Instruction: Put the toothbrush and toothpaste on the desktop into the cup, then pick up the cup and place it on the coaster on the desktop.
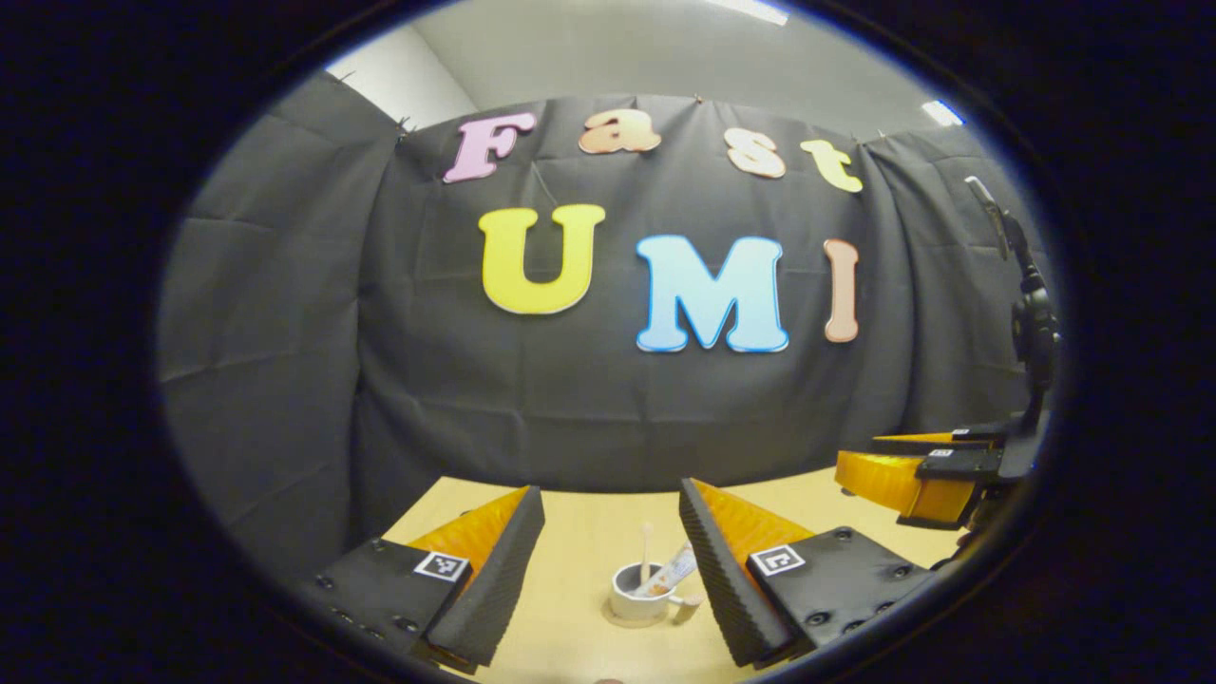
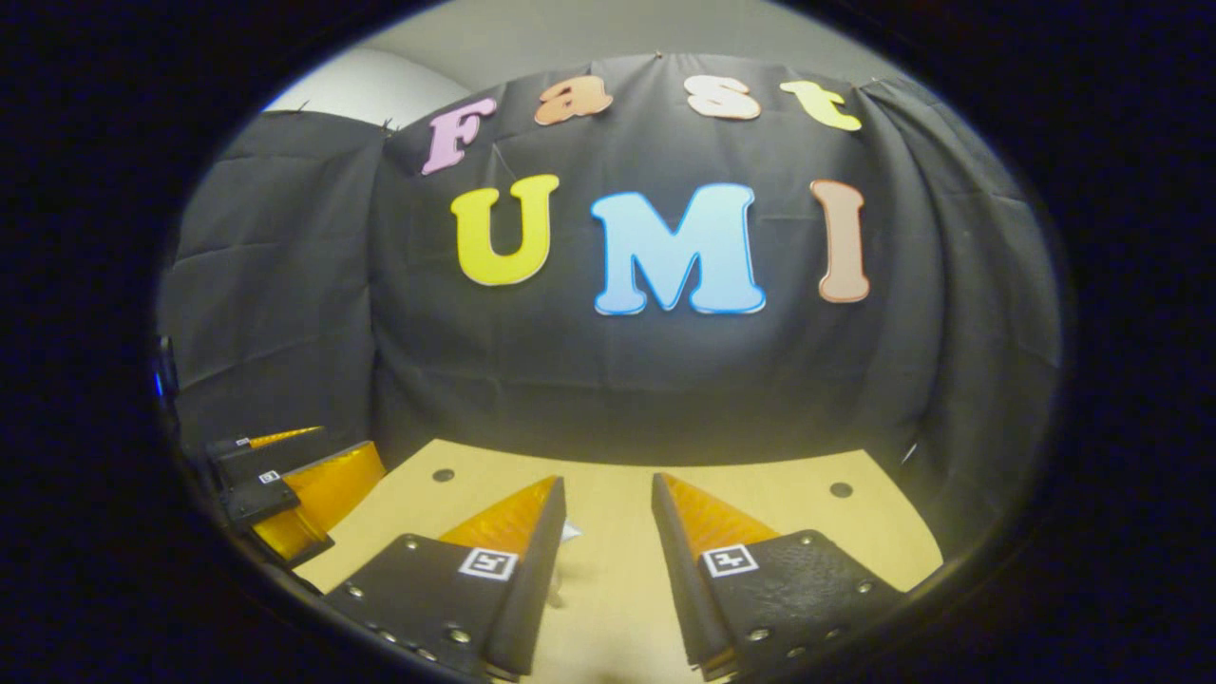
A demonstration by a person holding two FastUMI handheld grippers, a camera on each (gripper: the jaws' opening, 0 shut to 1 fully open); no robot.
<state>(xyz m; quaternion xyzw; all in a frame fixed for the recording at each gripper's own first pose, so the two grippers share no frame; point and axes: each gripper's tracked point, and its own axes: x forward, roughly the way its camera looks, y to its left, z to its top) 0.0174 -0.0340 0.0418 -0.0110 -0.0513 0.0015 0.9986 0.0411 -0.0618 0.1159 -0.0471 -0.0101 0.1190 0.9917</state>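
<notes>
The cup [image 1: 639, 594] stands on the coaster [image 1: 635, 620] between the released left gripper's [image 1: 608, 556] fingers and beyond them, toothbrush [image 1: 646, 551] and toothpaste [image 1: 673, 572] inside (task looks complete). The right gripper [image 2: 608, 532] hangs released over the worktop [image 2: 779, 499].

A recording booth in an indoor room: black cloth wall [image 1: 608, 399] hangs ahead of the gripper, wooden desktop [image 2: 760, 494] below, ceiling light [image 1: 942, 113] above.
</notes>
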